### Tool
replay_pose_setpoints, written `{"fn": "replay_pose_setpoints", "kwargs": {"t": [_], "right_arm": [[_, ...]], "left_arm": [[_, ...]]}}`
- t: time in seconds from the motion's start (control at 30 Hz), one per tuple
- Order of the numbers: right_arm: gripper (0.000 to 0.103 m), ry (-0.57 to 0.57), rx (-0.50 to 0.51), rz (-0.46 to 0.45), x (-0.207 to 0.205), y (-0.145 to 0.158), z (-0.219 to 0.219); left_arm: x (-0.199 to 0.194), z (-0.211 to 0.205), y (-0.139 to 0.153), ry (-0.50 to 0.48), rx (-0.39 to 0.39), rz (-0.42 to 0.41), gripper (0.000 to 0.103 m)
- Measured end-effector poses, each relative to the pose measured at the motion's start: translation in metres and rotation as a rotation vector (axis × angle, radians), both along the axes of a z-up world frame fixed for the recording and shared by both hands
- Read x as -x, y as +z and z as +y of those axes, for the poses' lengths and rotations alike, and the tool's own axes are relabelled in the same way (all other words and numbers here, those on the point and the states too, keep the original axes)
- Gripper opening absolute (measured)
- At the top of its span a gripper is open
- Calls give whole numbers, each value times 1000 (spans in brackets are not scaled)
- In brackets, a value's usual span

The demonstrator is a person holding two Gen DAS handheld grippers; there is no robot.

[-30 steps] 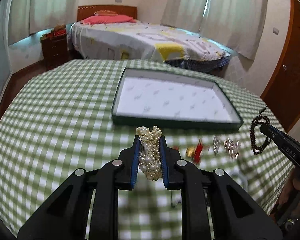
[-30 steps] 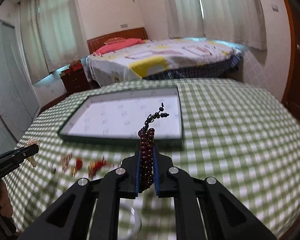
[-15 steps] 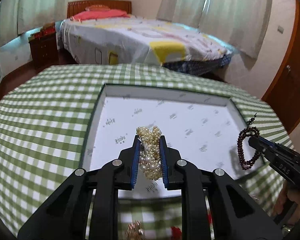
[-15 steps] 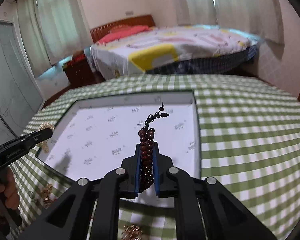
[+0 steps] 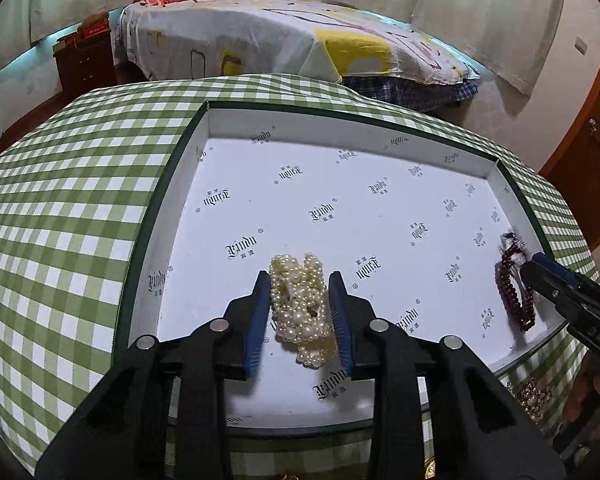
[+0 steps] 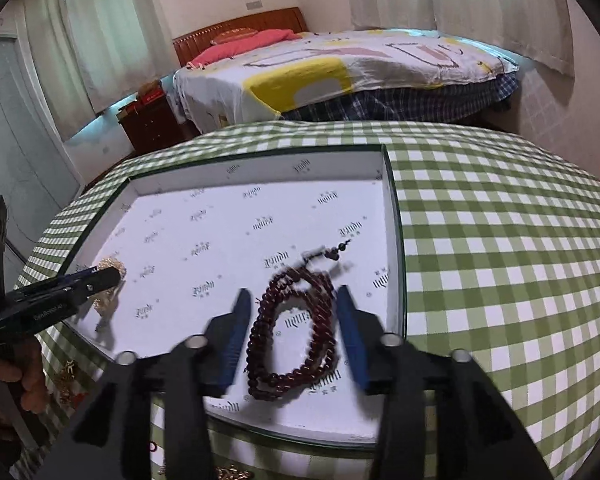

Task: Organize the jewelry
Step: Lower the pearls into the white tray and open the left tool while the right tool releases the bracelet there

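Observation:
A pearl bracelet lies on the white floor of the dark green tray, near its front left. My left gripper is open, its blue pads on either side of the pearls. A dark red bead bracelet lies on the tray floor near its front right corner. My right gripper is open around it. The red beads and the right gripper also show in the left wrist view at the right. The pearls show in the right wrist view behind the left gripper's finger.
The tray sits on a green checked tablecloth. More small gold and red jewelry lies on the cloth in front of the tray, also seen in the right wrist view. A bed stands beyond the table.
Both grippers moved forward over the tray and lowered. Both opened, and the pearl bracelet and the red bead bracelet now lie on the tray floor.

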State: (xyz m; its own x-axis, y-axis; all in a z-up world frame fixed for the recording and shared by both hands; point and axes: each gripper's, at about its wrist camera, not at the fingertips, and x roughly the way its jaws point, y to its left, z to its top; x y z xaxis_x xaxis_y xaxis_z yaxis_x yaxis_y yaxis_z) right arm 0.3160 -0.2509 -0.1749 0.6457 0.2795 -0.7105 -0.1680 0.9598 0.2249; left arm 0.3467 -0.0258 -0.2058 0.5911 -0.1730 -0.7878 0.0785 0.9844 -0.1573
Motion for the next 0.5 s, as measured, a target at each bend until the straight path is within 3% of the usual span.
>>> {"fn": "replay_pose_setpoints", "kwargs": {"t": [0.1,0.37,0.5], "right_arm": [[54,-3,-8,-10,0,4,-1],[59,-16,0,-74,26,25,5],[61,-23,28,-119,55,38,11]], "left_arm": [[2,0,1,3,3,-8,49],[29,3,21,2,28,-69,60],[62,3,43,14,21,-150,64]]}}
